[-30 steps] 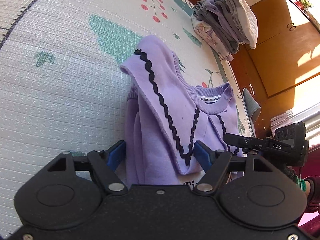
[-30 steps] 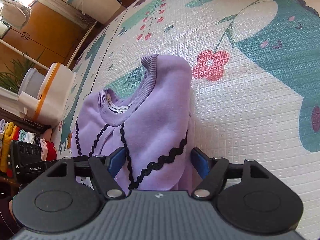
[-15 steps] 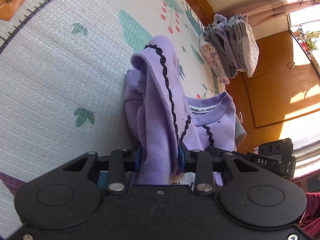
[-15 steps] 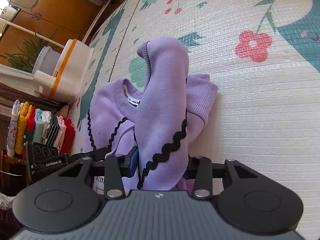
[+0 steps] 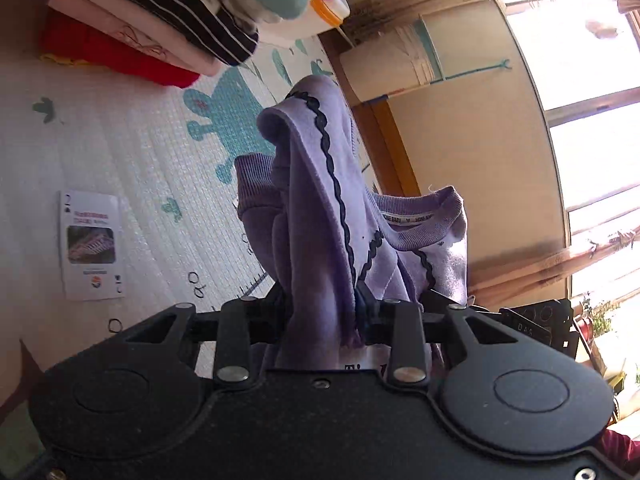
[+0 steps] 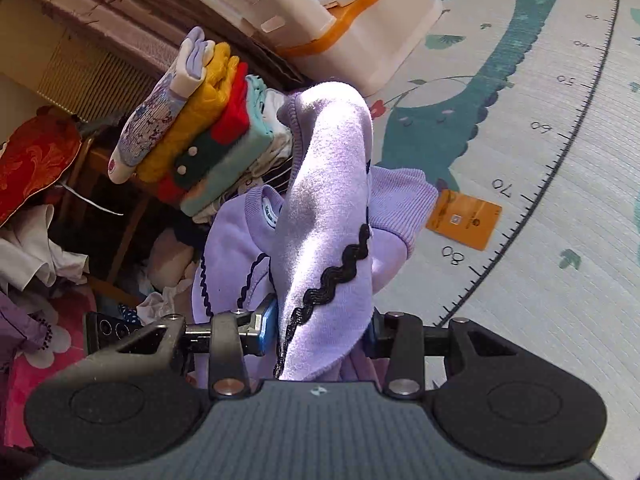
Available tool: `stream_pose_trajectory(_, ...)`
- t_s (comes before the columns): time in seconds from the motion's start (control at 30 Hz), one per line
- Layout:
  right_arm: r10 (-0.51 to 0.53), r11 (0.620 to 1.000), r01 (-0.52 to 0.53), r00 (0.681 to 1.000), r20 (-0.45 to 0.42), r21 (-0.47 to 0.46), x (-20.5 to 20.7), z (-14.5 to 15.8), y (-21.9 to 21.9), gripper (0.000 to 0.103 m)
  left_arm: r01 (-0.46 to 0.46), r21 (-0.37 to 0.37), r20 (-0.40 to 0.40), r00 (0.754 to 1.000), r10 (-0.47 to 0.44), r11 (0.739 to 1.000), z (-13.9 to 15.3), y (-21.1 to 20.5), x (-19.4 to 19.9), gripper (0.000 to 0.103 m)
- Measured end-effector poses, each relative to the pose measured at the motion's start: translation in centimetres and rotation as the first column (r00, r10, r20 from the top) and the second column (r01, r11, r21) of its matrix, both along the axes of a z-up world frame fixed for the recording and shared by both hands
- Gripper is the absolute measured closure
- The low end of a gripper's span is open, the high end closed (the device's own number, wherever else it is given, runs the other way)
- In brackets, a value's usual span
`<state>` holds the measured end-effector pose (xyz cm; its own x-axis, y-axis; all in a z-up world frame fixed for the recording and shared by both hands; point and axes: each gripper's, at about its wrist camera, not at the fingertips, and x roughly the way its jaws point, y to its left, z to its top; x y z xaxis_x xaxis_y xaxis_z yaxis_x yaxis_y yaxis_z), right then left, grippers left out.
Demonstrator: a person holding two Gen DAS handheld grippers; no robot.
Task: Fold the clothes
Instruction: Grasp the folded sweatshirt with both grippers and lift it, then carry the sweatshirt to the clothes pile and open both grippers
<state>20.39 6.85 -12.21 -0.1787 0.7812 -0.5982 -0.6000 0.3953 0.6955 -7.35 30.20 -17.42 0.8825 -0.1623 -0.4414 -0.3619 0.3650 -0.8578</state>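
Observation:
A folded purple sweatshirt [image 5: 316, 216] with black wavy trim hangs in the air, held from both sides. My left gripper [image 5: 322, 308] is shut on one folded edge of it. My right gripper [image 6: 320, 328] is shut on the other edge of the purple sweatshirt [image 6: 328, 208]. Its ribbed neckline with a white label [image 5: 416, 220] faces the left wrist camera. The other gripper's black body [image 5: 540, 328] shows at the right of the left wrist view, and a black gripper body [image 6: 112, 328] shows at the left of the right wrist view.
A stack of folded clothes [image 6: 200, 140] lies close behind the sweatshirt, also seen as a folded pile [image 5: 160, 20]. A white and orange bin [image 6: 360, 28] stands beyond. A white card [image 5: 92, 244] and an orange card [image 6: 464, 220] lie on the patterned play mat [image 6: 540, 160].
Both grippers closed on the sweatshirt's folded edges, lifted it off the mat and swung it toward the stack of folded clothes.

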Motion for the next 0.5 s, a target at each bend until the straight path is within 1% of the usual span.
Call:
stream_pose_trajectory(0.07,0.076,0.997,-0.076,0.997,-0.016,0.010,-2.6,-0.7,4.4,0.061,-0.082,-0.003,-0.020,0.996,0.082,0.997,0.2,2.1,-3.9,0.071)
stream_pose_trajectory(0.13,0.143,0.990,-0.142,0.989,-0.038,0.015,-5.4,-1.8,8.3,0.061,-0.158,-0.017,-0.048,0.986,0.157,0.987,-0.1,3.7,-8.0,0.071)
stream_pose_trajectory(0.23,0.245,0.970,-0.244,0.966,-0.080,0.025,-9.5,-3.3,13.3,0.061,-0.271,-0.028,-0.094,0.959,0.268,0.962,-0.2,5.7,-14.5,0.072)
stream_pose_trajectory(0.3,0.300,0.954,-0.298,0.949,-0.099,0.036,-12.0,-3.6,16.2,0.061,-0.331,-0.023,-0.110,0.939,0.327,0.943,0.5,6.4,-17.7,0.072)
stream_pose_trajectory(0.4,0.379,0.925,-0.372,0.920,-0.102,0.080,-14.7,-2.7,19.9,0.061,-0.396,0.005,-0.100,0.914,0.394,0.918,2.4,7.8,-21.4,0.072)
stream_pose_trajectory(0.5,0.430,0.900,-0.419,0.899,-0.087,0.118,-16.0,-1.1,23.5,0.061,-0.455,0.038,-0.052,0.888,0.456,0.890,4.1,9.1,-23.7,0.072)
